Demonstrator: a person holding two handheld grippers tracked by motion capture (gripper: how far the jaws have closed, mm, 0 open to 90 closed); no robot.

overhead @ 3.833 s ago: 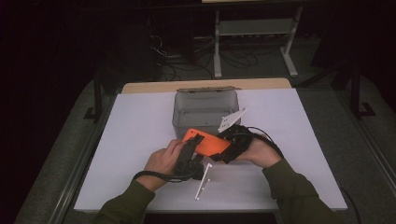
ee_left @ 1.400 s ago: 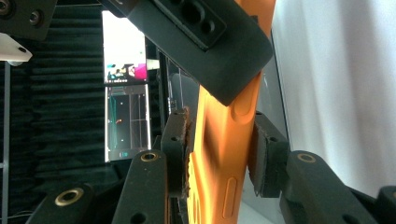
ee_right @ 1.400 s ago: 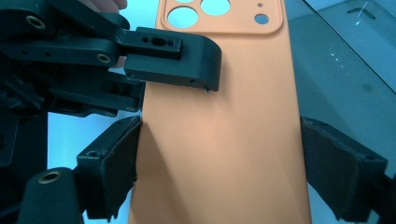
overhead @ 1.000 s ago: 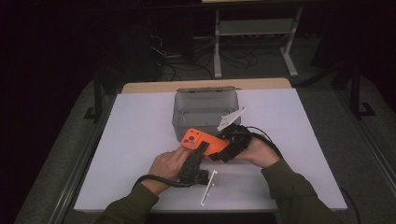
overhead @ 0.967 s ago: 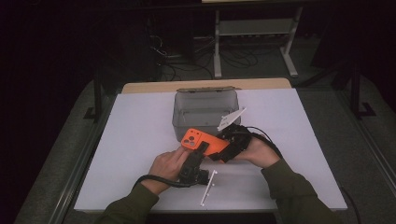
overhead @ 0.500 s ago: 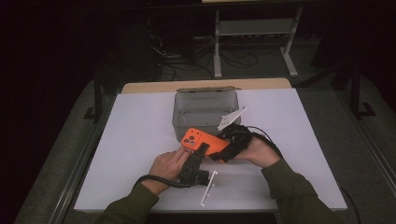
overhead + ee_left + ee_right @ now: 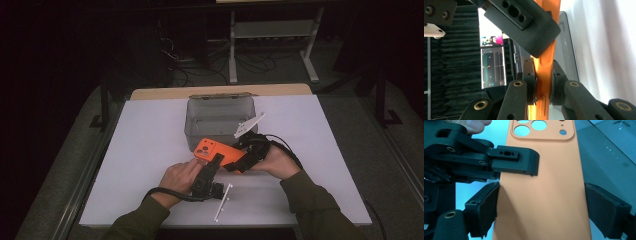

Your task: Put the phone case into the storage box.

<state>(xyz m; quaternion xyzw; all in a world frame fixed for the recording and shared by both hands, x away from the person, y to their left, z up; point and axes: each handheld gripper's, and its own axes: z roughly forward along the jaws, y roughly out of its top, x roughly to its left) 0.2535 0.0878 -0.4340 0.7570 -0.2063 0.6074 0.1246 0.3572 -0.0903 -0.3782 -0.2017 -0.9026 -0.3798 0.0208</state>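
Note:
An orange phone case [image 7: 215,151] with camera cut-outs hangs just above the white table, in front of a box. My right gripper [image 7: 236,161] is shut across the case's width; both its pads sit on the long edges [image 7: 541,195]. My left gripper [image 7: 216,161] comes in from the near side. Its jaws have just been closing and now pinch the case's thin edge [image 7: 546,75] between the pads. In the right gripper view, one jaw of the left gripper [image 7: 516,161] lies over the case's back.
A clear grey plastic box [image 7: 220,117] stands open just behind the case, at mid-table. The white table top [image 7: 140,150] spreads out to left and right. A metal shelf frame [image 7: 270,35] stands on the floor beyond the far edge.
The left gripper's jaws have come together onto the case's edge. Case and both hands stay where they were.

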